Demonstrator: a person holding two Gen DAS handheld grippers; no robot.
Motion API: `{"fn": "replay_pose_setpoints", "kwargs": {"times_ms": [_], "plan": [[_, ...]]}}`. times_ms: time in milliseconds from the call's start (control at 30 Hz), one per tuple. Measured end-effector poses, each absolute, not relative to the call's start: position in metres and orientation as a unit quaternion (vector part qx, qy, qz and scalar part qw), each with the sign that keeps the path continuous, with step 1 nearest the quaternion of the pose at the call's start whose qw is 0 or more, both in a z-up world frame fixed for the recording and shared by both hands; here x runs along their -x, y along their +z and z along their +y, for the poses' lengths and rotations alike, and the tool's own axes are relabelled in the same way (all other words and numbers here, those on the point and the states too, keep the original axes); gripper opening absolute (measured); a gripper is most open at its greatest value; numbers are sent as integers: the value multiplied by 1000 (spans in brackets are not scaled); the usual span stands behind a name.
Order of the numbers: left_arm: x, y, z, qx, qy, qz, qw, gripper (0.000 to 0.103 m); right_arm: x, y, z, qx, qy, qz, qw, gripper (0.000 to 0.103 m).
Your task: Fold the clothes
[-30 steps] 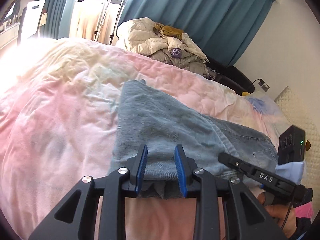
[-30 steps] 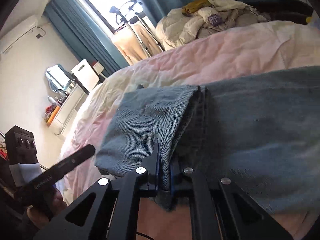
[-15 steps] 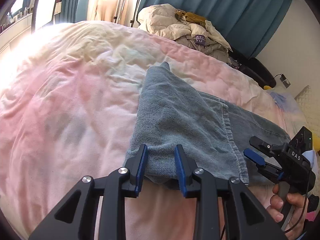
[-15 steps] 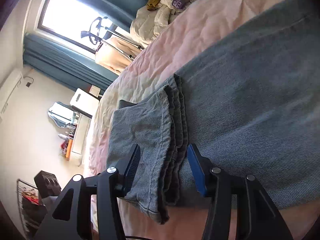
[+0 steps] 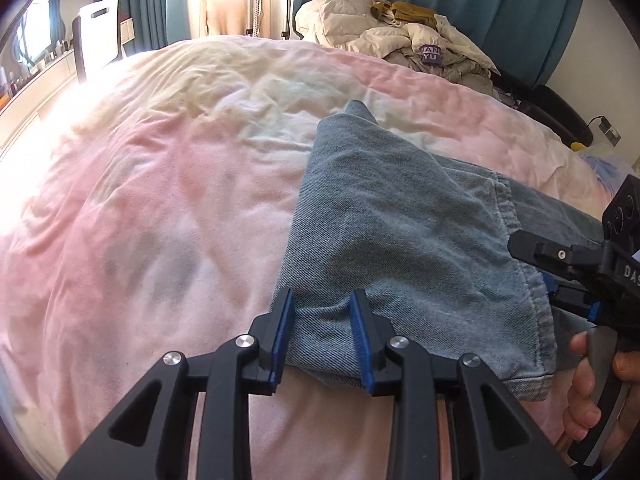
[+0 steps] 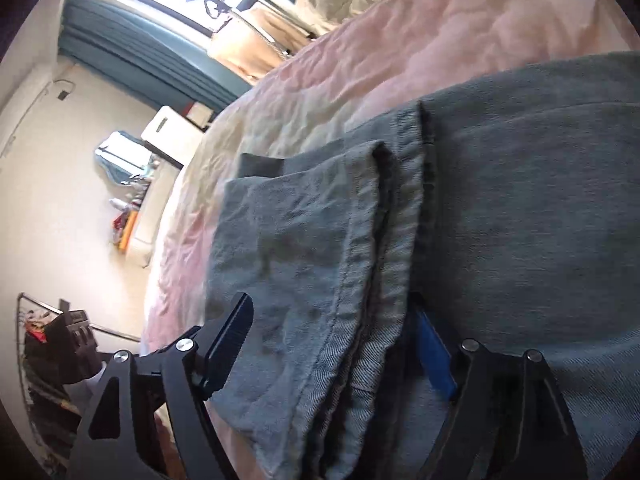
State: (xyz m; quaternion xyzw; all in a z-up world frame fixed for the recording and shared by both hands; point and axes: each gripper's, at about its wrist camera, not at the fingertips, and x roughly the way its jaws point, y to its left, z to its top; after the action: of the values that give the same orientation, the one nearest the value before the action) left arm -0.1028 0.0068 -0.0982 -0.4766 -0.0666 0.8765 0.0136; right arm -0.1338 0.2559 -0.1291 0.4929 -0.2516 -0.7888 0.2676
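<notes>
Light blue jeans (image 5: 400,240) lie on the pink bed cover, with the leg ends folded back over the rest. My left gripper (image 5: 322,340) is open, its blue pads either side of the near corner of the folded denim. My right gripper (image 6: 340,344) is open wide around the stacked hems of the jeans (image 6: 320,280), one finger left of the folded flap and one under the layers at the right. The right gripper also shows in the left wrist view (image 5: 560,276) at the hem edge, held by a hand.
The pink and cream bed cover (image 5: 160,200) spreads left and ahead. A heap of pale clothes (image 5: 400,40) lies at the far end before teal curtains. A white chair (image 5: 100,36) and a dresser stand at the left. A garment rack (image 6: 240,24) stands by the window.
My right gripper let go of the jeans' hem and opened wide. Both grippers drew back slightly, and the folded leg ends now rest on the jeans.
</notes>
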Motion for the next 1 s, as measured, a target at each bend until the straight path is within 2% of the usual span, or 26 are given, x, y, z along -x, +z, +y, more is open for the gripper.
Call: {"fn": "replay_pose_setpoints", "kwargs": {"times_ms": [100, 167, 300, 333, 433, 700, 867, 1000], "plan": [[105, -98, 3, 479, 874, -80, 16, 30, 135, -125, 248, -483, -792, -238, 288, 76], [107, -98, 1, 479, 873, -92, 18, 30, 136, -129, 251, -486, -792, -247, 275, 68], [109, -95, -4, 478, 869, -122, 26, 30, 139, -137, 257, -490, -792, -266, 248, 19], [108, -93, -4, 475, 870, -127, 29, 30, 139, -139, 259, -491, -792, -271, 242, 12], [103, -81, -6, 450, 879, -147, 48, 30, 129, -107, 258, -460, -820, -241, 242, 9], [86, -47, -4, 371, 903, -184, 116, 30, 100, -8, 288, -377, -872, -195, 243, 9], [89, -63, 8, 400, 888, -181, 138, 30, 91, 1, 345, -383, -882, -187, 200, 9], [94, -77, 21, 421, 882, -160, 139, 30, 88, -30, 393, -419, -873, -189, 161, 9]]}}
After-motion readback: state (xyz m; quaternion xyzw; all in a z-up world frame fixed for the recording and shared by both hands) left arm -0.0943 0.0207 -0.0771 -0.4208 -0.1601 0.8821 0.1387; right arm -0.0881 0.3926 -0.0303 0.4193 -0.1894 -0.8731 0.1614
